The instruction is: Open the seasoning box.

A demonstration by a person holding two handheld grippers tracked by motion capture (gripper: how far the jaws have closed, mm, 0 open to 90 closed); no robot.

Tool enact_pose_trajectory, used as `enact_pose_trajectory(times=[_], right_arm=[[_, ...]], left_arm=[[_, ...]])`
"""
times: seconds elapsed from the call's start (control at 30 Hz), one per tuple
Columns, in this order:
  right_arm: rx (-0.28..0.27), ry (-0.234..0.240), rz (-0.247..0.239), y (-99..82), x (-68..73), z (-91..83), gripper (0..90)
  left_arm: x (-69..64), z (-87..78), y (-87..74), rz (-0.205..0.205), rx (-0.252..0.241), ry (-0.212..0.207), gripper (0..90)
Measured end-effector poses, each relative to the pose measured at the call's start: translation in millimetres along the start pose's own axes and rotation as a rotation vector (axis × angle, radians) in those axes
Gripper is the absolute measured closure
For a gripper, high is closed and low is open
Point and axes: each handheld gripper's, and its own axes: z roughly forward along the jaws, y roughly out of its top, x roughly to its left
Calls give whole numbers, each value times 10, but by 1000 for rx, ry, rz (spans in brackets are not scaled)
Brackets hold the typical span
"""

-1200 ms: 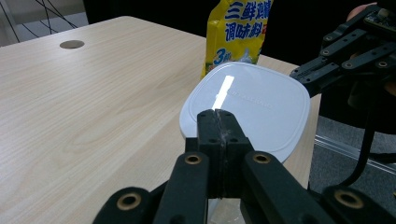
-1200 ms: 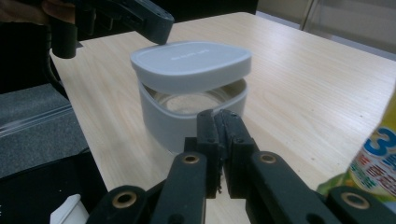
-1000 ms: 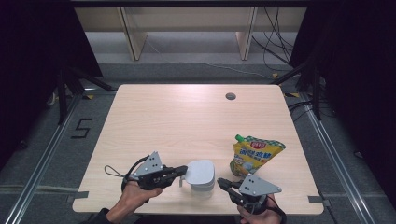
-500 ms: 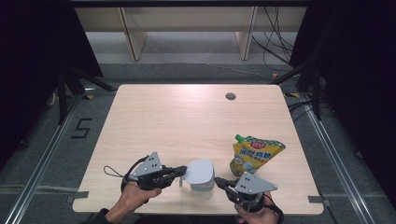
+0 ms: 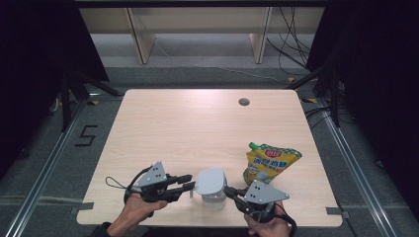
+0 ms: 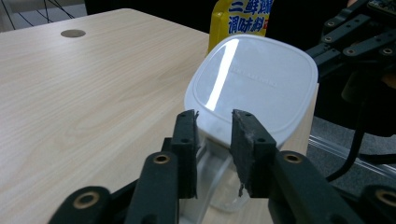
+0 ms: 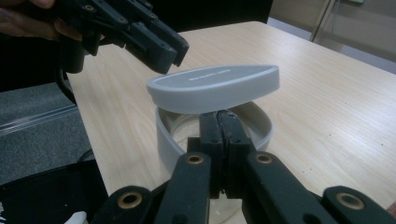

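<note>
Lower centre of the high view: my right tool (image 5: 230, 190), jaws pressed together, pinches the wall of the clear container (image 7: 168, 140). My left tool (image 5: 189, 181), jaws just parting, brackets the tilted white lid (image 5: 210, 180) unclamped. Risk: the loose lid slides onto the desk (image 5: 197, 123).

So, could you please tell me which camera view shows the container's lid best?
The right gripper view: the lid shows side-on, raised and tilted above the open container. The left gripper view shows its glossy top close up, hiding the gap beneath. The high view shows it small, from above.
</note>
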Motion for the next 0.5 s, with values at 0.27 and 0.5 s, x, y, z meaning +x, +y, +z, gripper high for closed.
enact_pose_trajectory(times=[0.27,0.5], right_arm=[[5,9,-5,67,22,-4,898],[-9,-3,-31,145,71,43,891]], left_arm=[[-43,-84,-264,59,128,-23,400],[-57,-155,-457,73,213,0,267]])
